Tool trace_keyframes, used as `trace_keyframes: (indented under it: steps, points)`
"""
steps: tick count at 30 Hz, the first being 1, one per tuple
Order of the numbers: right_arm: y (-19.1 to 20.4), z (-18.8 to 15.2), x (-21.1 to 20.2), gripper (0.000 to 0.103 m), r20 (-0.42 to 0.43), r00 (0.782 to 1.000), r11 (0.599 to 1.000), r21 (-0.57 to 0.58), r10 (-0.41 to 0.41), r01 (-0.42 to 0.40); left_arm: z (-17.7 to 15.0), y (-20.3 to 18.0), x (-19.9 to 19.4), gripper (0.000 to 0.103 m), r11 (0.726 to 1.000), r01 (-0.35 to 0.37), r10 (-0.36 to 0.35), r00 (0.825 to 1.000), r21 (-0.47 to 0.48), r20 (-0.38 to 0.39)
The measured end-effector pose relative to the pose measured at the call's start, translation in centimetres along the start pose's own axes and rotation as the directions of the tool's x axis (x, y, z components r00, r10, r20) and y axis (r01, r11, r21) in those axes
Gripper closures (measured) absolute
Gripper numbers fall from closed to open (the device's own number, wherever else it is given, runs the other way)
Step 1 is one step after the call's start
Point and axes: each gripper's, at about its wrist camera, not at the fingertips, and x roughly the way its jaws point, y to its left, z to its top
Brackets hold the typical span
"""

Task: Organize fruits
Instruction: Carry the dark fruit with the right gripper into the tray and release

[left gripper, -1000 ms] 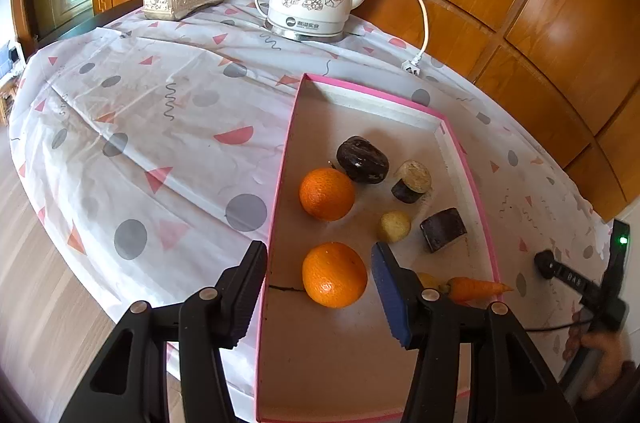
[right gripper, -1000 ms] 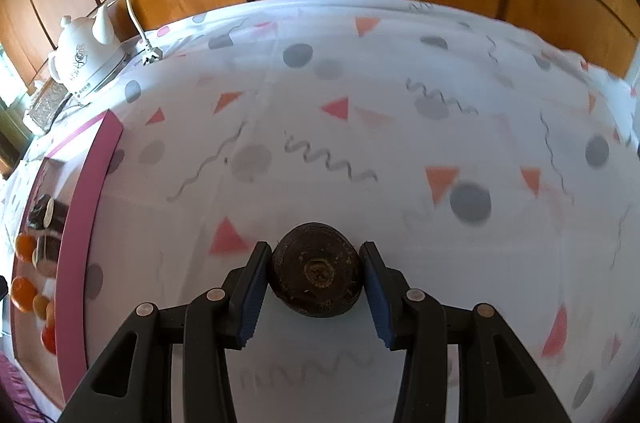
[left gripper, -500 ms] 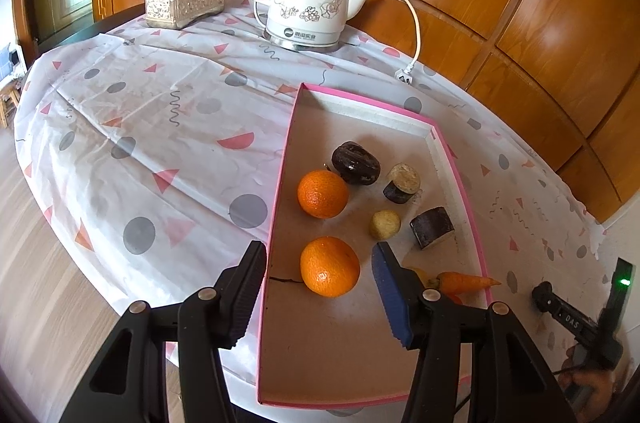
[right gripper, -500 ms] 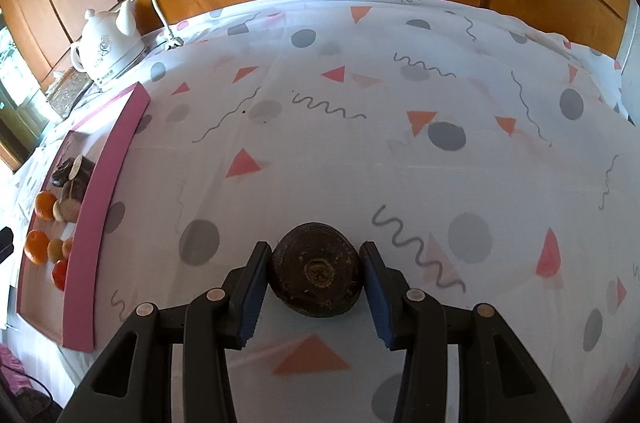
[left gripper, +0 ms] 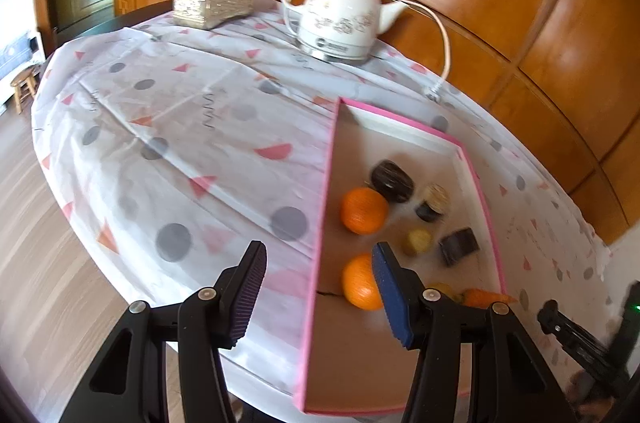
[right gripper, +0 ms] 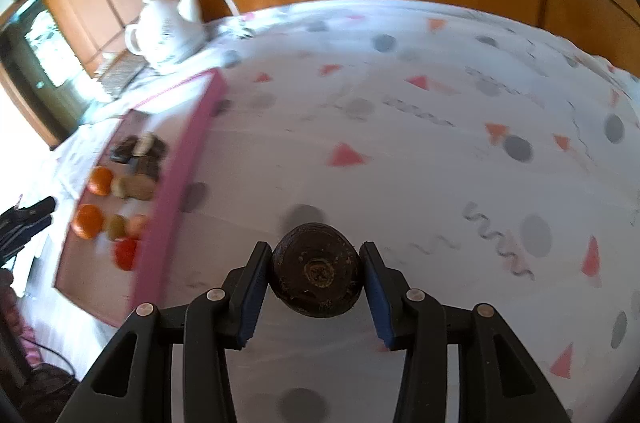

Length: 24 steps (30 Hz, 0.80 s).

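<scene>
Hovering over the near edge of the pink tray (left gripper: 320, 223), the left claw (left gripper: 318, 287) stands spread with nothing between its pads; one finger hangs over the cloth, the other over the tray floor. From there it is poised, I judge, to steady the tray or take a piece from it. Inside the tray lie two oranges (left gripper: 363, 210), one partly hidden behind the claw's right finger, a dark round fruit (left gripper: 392, 175) just beyond the farther orange, a cut dark piece with a pale face (left gripper: 432, 203), a small yellowish lump (left gripper: 418, 241), a dark block (left gripper: 459, 247) and a carrot (left gripper: 486, 298) near the tray's right wall. They sit loosely together, gathered rather than sorted. A white kettle (left gripper: 340, 19) and a tissue box (left gripper: 214, 3) stand well apart at the far side of the desk (left gripper: 160, 127).

In the right wrist view, the right claw (right gripper: 316, 281) pinches a dark brown fruit (right gripper: 316, 271), both pads pressed on its sides, stem end facing the camera. It is held clear of the cloth, out on the open desk, well apart from the tray at the left. Gripped across its widest part, it should ride steady. My guess is that it is bound for the tray, to join the rest of the produce there.
</scene>
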Motion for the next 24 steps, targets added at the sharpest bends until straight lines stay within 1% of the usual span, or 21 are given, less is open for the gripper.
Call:
trace_keyframes:
  steps: [5, 8, 12, 14, 16, 20, 24]
  points:
    - [3.8, 0.8, -0.6, 0.057, 0.008, 0.994, 0.990, -0.089, 0.109, -0.108, 0.4, 1.2, 0.0, 0.047, 1.000, -0.018, 0.018, 1.000, -0.024, 0.010]
    - [7.1, 1.1, -0.6, 0.057, -0.008, 0.985, 0.970, -0.171, 0.172, -0.171, 0.4, 1.4, 0.0, 0.047, 0.999, -0.022, 0.022, 1.000, -0.027, 0.010]
    - [12.3, 1.0, 0.2, 0.057, -0.071, 0.962, 0.918, -0.287, 0.265, -0.274, 0.5, 1.6, 0.1, 0.047, 0.999, -0.023, 0.024, 1.000, -0.032, 0.010]
    - [14.2, 0.6, 0.7, 0.057, -0.109, 0.951, 0.889, -0.337, 0.291, -0.310, 0.6, 1.8, 0.2, 0.047, 0.999, -0.025, 0.025, 1.000, -0.035, 0.010]
    - [16.3, 0.1, 1.6, 0.057, -0.148, 0.945, 0.860, -0.391, 0.293, -0.328, 0.6, 1.8, 0.2, 0.047, 0.999, -0.024, 0.025, 1.000, -0.037, 0.008]
    - [18.2, -0.2, 3.6, 0.057, -0.191, 0.942, 0.844, -0.420, 0.276, -0.333, 0.5, 1.8, 0.5, 0.047, 0.999, -0.024, 0.024, 1.000, -0.034, 0.000]
    - [19.2, -1.0, 4.9, 0.057, -0.208, 0.950, 0.834, -0.458, 0.235, -0.307, 0.3, 1.7, 0.8, 0.047, 0.999, -0.023, 0.023, 1.000, -0.030, -0.008]
